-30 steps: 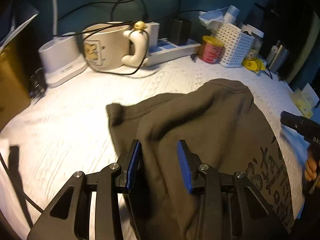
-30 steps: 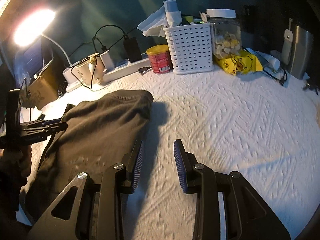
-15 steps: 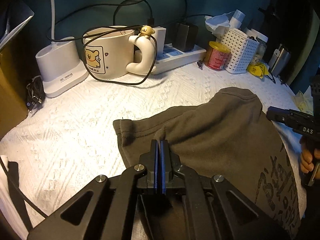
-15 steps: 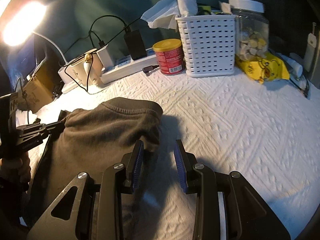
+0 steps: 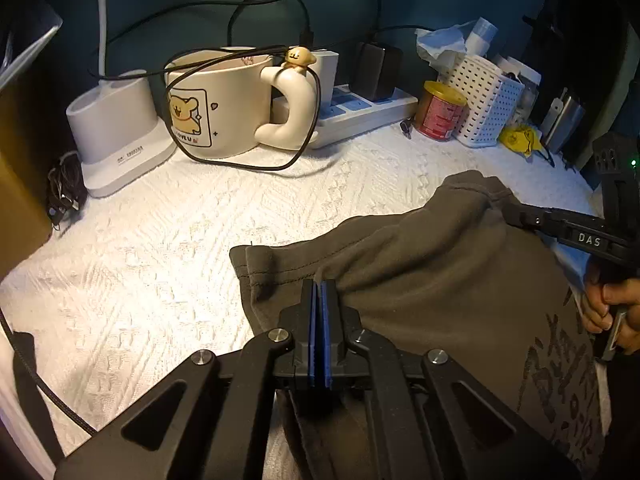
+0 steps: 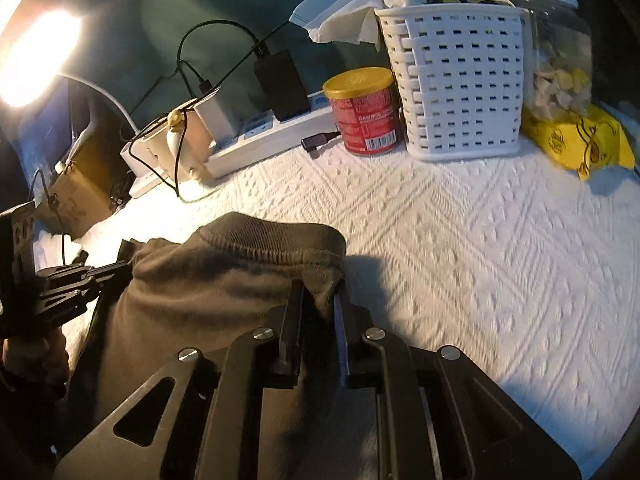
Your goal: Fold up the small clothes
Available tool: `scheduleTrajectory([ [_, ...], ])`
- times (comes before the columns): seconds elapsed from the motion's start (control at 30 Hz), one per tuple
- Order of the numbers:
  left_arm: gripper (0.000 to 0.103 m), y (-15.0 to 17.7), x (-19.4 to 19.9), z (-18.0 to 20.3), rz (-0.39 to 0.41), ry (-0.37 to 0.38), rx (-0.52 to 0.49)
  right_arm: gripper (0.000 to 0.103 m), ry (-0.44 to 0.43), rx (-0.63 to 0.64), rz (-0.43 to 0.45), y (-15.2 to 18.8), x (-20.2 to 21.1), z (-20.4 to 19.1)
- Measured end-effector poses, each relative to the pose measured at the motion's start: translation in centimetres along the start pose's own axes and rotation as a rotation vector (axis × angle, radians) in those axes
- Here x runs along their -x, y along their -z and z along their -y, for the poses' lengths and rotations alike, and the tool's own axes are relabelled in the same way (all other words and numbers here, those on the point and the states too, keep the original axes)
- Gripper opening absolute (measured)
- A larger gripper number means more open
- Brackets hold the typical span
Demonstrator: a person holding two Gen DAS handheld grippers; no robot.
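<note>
Cloth, white and diamond-textured (image 6: 500, 248), covers the surface ahead of my tools under dim lamp (image 6: 36, 60) light. My left gripper (image 5: 319, 292) and right gripper (image 6: 318, 300) each pinch the dark grey-brown knit garment (image 5: 440, 272).

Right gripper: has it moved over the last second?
Yes. The right gripper went forward toward the white basket and left onto the dark garment, its jaws now closed on the fabric's edge.

Bare cloth (image 6: 500, 264) before basket (image 6: 456, 80), can (image 6: 366, 110).
</note>
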State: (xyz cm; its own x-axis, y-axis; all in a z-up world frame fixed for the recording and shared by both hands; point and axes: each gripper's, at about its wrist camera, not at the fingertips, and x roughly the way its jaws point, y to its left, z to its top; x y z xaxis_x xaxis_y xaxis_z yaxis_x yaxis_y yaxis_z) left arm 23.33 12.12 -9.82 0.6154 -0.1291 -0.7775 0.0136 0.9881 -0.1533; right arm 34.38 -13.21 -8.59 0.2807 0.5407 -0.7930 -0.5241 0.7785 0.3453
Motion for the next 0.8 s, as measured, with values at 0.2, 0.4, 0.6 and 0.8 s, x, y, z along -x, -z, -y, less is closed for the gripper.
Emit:
scheduleTrajectory([
  [0.2,0.004,-0.2,2.0,-1.0,0.019,0.03,0.09,0.018,0.028,-0.01,-0.013,0.0,0.4,0.1],
  [0.4,0.033,1.0,2.5,-2.8,0.005,-0.02,0.151,0.033,0.047,-0.014,0.0,0.3,1.9,0.6],
  [0.6,0.066,2.1,2.0,-3.3,-0.007,0.03,0.207,0.048,0.035,-0.017,-0.012,1.3,2.9,1.0],
  [0.8,0.066,1.3,1.2,-0.3,-0.041,0.176,0.133,0.053,-0.002,-0.029,-0.027,1.8,2.5,1.0],
])
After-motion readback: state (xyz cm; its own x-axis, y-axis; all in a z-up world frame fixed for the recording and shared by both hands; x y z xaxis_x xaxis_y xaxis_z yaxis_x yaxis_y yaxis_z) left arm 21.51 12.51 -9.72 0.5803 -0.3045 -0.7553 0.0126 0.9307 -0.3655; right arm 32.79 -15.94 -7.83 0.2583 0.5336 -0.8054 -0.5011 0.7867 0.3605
